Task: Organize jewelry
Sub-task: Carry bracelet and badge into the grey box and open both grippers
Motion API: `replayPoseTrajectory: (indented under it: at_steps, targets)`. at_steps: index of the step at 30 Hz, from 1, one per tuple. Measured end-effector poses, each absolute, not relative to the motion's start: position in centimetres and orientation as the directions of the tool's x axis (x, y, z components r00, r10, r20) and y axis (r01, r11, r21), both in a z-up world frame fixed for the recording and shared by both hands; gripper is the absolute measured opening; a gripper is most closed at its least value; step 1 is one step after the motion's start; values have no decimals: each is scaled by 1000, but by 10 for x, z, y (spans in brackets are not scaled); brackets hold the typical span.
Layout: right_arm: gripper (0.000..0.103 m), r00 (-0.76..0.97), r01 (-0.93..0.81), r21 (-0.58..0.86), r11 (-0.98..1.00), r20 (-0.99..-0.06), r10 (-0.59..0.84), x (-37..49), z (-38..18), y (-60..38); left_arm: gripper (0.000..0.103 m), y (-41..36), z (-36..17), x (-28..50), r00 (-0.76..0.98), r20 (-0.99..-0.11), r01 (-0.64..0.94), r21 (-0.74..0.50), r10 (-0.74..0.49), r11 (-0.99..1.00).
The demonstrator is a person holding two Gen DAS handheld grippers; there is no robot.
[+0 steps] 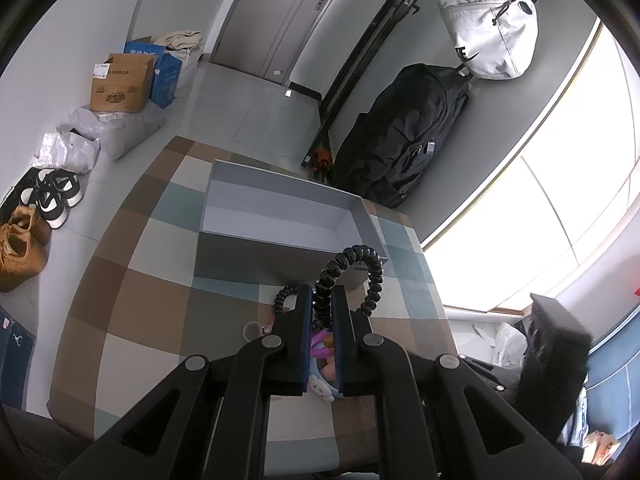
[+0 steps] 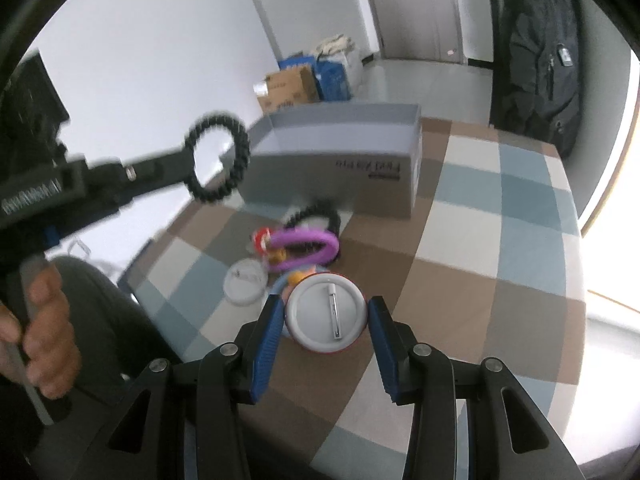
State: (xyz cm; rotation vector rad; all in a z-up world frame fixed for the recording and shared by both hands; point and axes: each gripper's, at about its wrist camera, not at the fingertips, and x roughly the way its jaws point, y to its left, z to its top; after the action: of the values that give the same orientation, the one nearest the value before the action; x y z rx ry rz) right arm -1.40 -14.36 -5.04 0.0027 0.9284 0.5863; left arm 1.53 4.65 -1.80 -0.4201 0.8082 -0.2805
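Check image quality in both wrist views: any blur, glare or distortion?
Left wrist view: sharp, strong fisheye bending, window blown out white. Right wrist view: motion blur smears the left gripper, its black beaded bracelet and the grey box; the round badge stays fairly crisp.

Strong daylight is coming through a large window [image 1: 560,184]. Pale walls are surrounding a grey tiled floor [image 1: 240,100], a grey door [image 1: 276,12] is standing closed, and a checked cloth [image 1: 132,280] is covering the table.

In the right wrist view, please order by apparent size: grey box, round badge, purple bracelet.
1. grey box
2. round badge, though it is nearest the camera
3. purple bracelet, close to the badge, so unsure
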Motion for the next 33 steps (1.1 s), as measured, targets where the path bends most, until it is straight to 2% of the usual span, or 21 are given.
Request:
replayPoseTrajectory:
  at_steps: [6,19,33]
  targets:
    - [42,505,-462,301,835,-685,526,-2,-25,-153,5,50,-15,23,663,-639,64,-470,-390,880]
    - [42,537,-507,300,808,-623,569,66,22,-132,5,61,-6,66,664,-657,26,-457,-357,889]
    - [42,495,-498,312,809,-664,560,123,-13,-109,5,64,-35,109,604,-704,25,-452,-374,891]
